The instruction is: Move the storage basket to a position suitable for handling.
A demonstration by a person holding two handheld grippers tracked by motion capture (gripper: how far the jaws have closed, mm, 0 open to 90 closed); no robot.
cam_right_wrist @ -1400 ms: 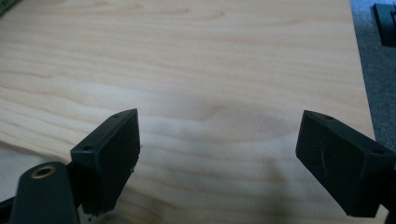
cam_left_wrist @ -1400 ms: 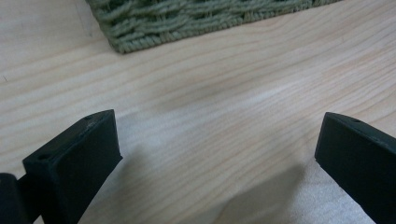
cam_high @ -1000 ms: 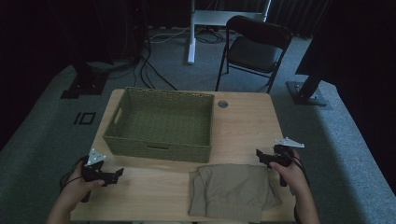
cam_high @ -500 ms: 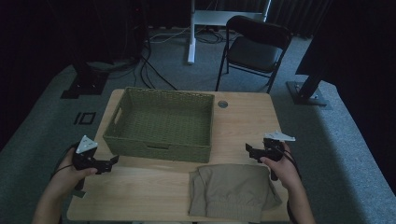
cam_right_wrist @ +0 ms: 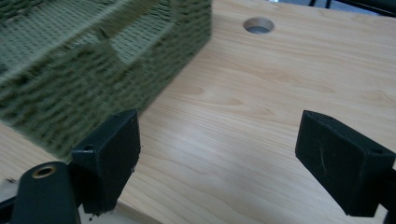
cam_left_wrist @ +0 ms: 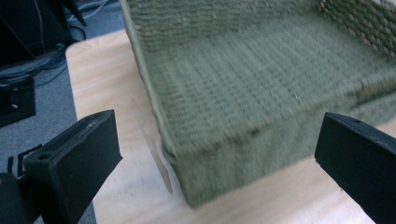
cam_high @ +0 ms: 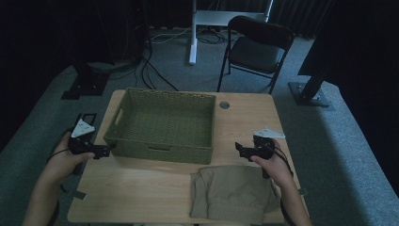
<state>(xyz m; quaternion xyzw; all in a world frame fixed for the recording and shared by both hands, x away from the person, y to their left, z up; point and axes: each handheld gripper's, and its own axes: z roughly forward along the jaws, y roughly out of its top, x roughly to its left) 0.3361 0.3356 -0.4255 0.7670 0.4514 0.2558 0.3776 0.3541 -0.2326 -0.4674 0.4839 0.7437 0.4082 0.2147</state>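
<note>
A green woven basket (cam_high: 160, 151) stands on the far half of the wooden table (cam_high: 244, 117). A folded khaki cloth (cam_high: 233, 193) lies at the front right. My left gripper (cam_high: 102, 151) is open at the basket's front left corner; in the left gripper view that corner (cam_left_wrist: 210, 140) lies between the wide-apart jaws of the gripper (cam_left_wrist: 219, 142). My right gripper (cam_high: 239, 149) is open just above the cloth's far edge, pointing left at the basket's front right corner (cam_right_wrist: 93, 65). Nothing but bare wood lies between the jaws of the right gripper (cam_right_wrist: 219, 151).
A round cable hole (cam_high: 224, 104) (cam_right_wrist: 259, 24) sits in the table right of the basket. Beyond the table stand a black folding chair (cam_high: 256, 49), a white desk leg (cam_high: 193, 33) and floor cables (cam_high: 155, 75). Grey carpet surrounds the table.
My left gripper has moved forward to the basket's front left corner. My right gripper has moved left from the table's right edge toward the basket. Both stay open.
</note>
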